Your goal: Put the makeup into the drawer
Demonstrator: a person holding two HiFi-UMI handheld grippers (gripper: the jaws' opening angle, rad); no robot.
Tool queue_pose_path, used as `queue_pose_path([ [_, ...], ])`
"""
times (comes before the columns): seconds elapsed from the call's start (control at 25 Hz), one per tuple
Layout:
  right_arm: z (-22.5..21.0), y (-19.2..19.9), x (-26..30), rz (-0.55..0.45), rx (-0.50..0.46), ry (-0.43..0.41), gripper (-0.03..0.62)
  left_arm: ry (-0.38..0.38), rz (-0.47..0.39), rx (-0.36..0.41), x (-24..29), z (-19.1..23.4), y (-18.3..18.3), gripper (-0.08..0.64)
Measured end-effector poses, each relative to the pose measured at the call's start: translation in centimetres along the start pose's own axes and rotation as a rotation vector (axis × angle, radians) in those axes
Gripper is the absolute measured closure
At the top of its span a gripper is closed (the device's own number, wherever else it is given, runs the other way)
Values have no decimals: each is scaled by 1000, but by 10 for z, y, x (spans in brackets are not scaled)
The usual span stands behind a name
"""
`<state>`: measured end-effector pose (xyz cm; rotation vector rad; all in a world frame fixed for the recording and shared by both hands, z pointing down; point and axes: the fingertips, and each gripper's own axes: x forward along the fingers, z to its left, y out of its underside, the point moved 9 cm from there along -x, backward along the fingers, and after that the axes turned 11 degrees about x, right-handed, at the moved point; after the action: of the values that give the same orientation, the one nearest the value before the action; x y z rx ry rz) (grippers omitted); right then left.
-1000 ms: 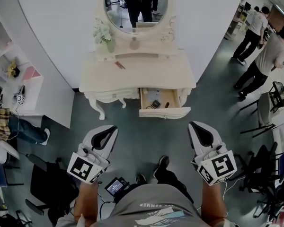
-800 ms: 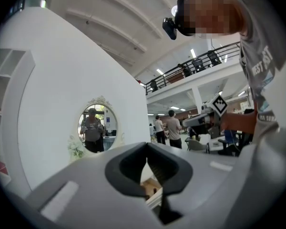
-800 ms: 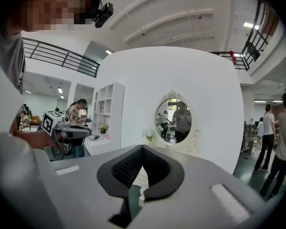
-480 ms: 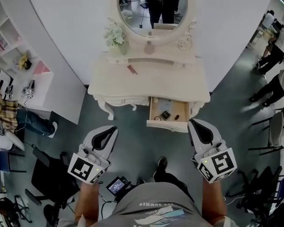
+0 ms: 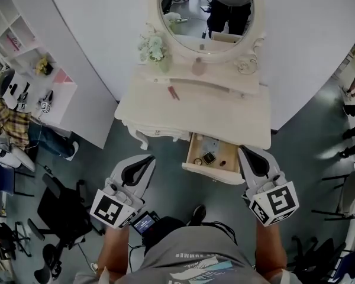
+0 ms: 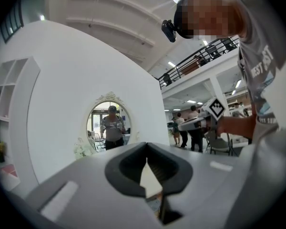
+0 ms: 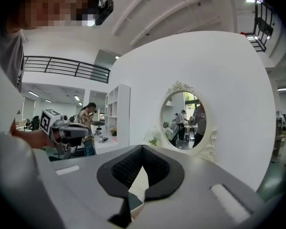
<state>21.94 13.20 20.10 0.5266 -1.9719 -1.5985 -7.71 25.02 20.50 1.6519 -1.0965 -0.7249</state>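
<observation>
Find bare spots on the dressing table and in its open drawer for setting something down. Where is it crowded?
Free: the tabletop right of and in front of the red makeup stick. Crowded: the back shelf, with flowers, small bottle and glass dish. The drawer holds a compact and small bits mid-floor; its right end looks barest.

Cream dressing table (image 5: pixel 225 112), head view. On top: flower vase (image 5: pixel 154 47) at 10 o'clock, small bottle (image 5: pixel 199 67) at 12, glass dish (image 5: pixel 246 67) at 2, red stick (image 5: pixel 173 92) at 9. Drawer (image 5: pixel 213 174) open at 6, dark square compact (image 5: pixel 209 157) inside.
</observation>
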Motion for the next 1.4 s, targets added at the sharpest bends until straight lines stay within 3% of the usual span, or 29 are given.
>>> queue_pose_path([
  [0.36, -35, 6, 42, 30, 14, -20, 591, -4, 45, -37, 38, 17, 29, 558],
  [0.48, -37, 2, 61, 36, 12, -5, 591, 11, 53, -68, 51, 36, 38, 558],
  [1.08, -25, -17, 184, 63, 3, 106, 591, 119, -45, -70, 112, 173, 88, 558],
  [1.4, -31, -3, 255, 130, -1, 99, 589, 98, -38, -93, 121, 216, 125, 558],
])
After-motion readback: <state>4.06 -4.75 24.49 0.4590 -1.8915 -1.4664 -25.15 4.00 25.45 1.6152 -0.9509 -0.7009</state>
